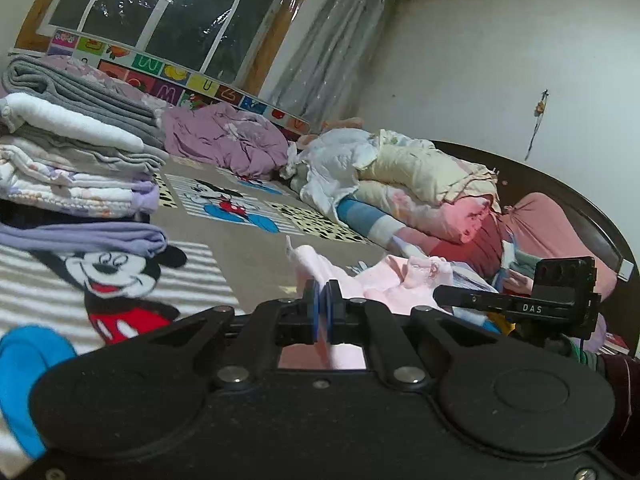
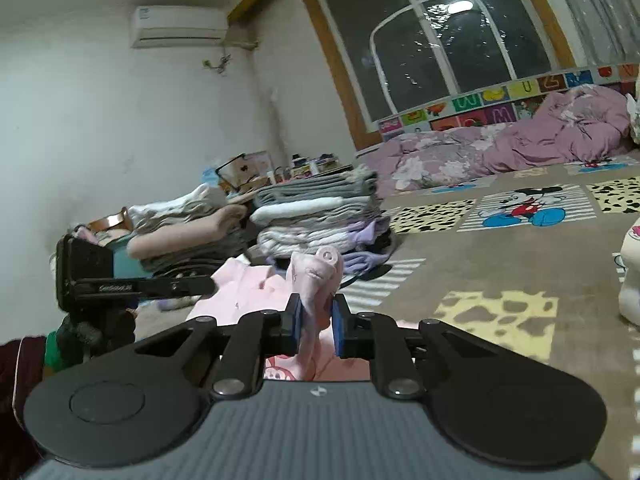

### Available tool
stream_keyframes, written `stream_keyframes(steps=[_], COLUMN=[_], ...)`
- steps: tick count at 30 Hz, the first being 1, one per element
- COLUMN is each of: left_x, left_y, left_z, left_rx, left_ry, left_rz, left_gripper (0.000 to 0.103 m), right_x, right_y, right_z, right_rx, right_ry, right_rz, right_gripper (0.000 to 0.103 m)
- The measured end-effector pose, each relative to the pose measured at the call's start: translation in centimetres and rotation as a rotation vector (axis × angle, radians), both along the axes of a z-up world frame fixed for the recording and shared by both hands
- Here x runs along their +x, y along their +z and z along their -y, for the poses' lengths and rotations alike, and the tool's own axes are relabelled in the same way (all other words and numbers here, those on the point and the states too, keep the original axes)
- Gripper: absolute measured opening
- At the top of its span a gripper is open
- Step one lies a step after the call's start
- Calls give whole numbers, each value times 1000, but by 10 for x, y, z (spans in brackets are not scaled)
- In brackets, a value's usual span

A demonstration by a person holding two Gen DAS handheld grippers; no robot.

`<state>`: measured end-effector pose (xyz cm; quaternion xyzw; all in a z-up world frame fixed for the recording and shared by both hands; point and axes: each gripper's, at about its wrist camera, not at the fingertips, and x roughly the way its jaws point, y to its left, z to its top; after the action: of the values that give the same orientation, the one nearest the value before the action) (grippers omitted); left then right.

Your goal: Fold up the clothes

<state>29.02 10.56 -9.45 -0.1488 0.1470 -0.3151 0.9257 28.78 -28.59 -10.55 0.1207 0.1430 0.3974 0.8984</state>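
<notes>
Pink soft-knit garment [image 1: 404, 276] is clamped at two points. Left gripper [image 1: 321, 304]: blue pads fully together on a thin edge of the fabric, a small tip of cloth standing up just ahead of the pads, more fabric showing below through the frame gap. Right gripper [image 2: 316, 322]: jaws narrow, pads pressing a thicker bunched roll of the same pink garment [image 2: 316, 276], which pokes up above the fingers; no earlier view to compare. Rest of the garment hangs slack between the two grippers, spreading toward the right of the left gripper and toward the left of the right gripper, lying on the beige cartoon-mouse printed bed cover [image 1: 248, 252]. Each gripper's side-mounted black camera bracket shows in the other's view. Ahead-left of the left gripper: stack of folded grey, white and lilac clothes [image 1: 76, 152]; same stack [image 2: 320, 212] sits ahead-left of the right gripper. Far ahead of both: crumpled mauve floral quilt [image 1: 224, 140] under the dark window [image 1: 152, 8]. Ahead-right of the left gripper: heap of cream and pink unfolded laundry [image 1: 424, 184] against the dark wooden headboard [image 1: 592, 224].
</notes>
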Motion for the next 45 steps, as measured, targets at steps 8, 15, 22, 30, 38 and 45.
stream_keyframes(steps=[8, 15, 22, 30, 38, 45], left_x=[38, 57, 70, 60, 63, 63], left_y=[-11, -25, -37, -26, -31, -39], left_z=[1, 7, 13, 20, 49, 54], left_rx=[38, 76, 134, 250, 384, 462], left_ry=[16, 29, 64, 143, 62, 79], left_rz=[-24, -82, -171, -130, -117, -171], left_gripper=[2, 2, 1, 5, 10, 10], right_x=[57, 84, 94, 94, 77, 100], right_y=[-17, -38, -51, -51, -38, -52], right_z=[-8, -9, -16, -16, -50, -41], right_rx=[-6, 2, -34, -81, -266, -220], right_ry=[-27, -40, -60, -166, -79, -46], right_rz=[-66, -166, -256, -272, -73, -253], right_gripper=[16, 16, 16, 31, 34, 35])
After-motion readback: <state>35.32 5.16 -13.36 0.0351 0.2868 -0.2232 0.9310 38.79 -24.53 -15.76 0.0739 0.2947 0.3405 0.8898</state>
